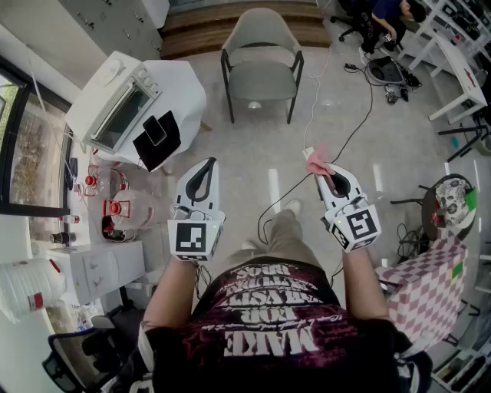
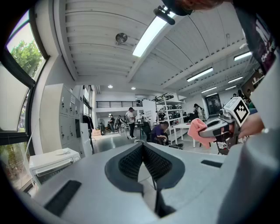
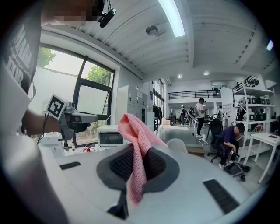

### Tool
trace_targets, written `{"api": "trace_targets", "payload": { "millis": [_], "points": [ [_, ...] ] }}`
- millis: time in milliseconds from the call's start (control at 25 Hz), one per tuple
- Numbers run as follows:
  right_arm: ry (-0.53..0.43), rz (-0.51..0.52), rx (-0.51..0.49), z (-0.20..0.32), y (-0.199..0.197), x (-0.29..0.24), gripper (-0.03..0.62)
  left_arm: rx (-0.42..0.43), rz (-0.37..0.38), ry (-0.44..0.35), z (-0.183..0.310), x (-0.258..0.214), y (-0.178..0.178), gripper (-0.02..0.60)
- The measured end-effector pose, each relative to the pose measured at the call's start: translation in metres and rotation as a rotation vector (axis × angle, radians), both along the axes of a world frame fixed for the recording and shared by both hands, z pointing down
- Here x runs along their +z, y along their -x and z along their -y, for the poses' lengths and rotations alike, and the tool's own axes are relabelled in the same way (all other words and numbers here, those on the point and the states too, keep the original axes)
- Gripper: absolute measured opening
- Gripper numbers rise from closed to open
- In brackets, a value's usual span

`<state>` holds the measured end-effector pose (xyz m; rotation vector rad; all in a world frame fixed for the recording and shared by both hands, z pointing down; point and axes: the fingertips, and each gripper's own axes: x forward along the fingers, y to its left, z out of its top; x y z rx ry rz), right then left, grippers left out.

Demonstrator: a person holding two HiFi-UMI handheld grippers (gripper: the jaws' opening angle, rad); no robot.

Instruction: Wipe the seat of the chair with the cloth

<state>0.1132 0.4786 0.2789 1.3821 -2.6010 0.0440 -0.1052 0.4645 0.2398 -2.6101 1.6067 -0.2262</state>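
Note:
A grey chair (image 1: 261,54) stands several steps ahead on the pale floor, its seat (image 1: 261,80) bare. My right gripper (image 1: 317,169) is held at waist height, shut on a pink cloth (image 1: 316,159) that sticks out past its tips. In the right gripper view the cloth (image 3: 135,135) hangs clamped between the dark pads (image 3: 119,165), and the chair's top (image 3: 177,145) peeks beyond them. My left gripper (image 1: 205,170) is held level beside it, shut with nothing in it; its pads (image 2: 131,162) meet at the tip. Both grippers are far from the chair.
A white table (image 1: 184,84) with a toaster oven (image 1: 115,104) and a black device (image 1: 157,134) stands left of the path. A black cable (image 1: 341,142) runs across the floor. A checkered cloth (image 1: 426,284) lies at the right. A person (image 1: 387,15) sits at the back right.

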Motion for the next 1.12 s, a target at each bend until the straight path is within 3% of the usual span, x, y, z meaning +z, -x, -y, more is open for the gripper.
{"api": "trace_targets", "payload": {
  "millis": [280, 640, 1120],
  "points": [
    [-0.005, -0.025, -0.005, -0.032, 0.026, -0.015, 0.029, -0.004, -0.027, 0.001, -0.03, -0.004, 0.03, 0.006],
    [0.016, -0.032, -0.039, -0.03, 0.033, -0.02, 0.031, -0.012, -0.057, 0.0, -0.029, -0.001, 0.035, 0.006],
    [0.039, -0.007, -0.047, 0.045, 0.0, -0.003, 0.032, -0.019, -0.025, 0.043, 0.046, 0.019, -0.002, 0.006]
  ]
}}
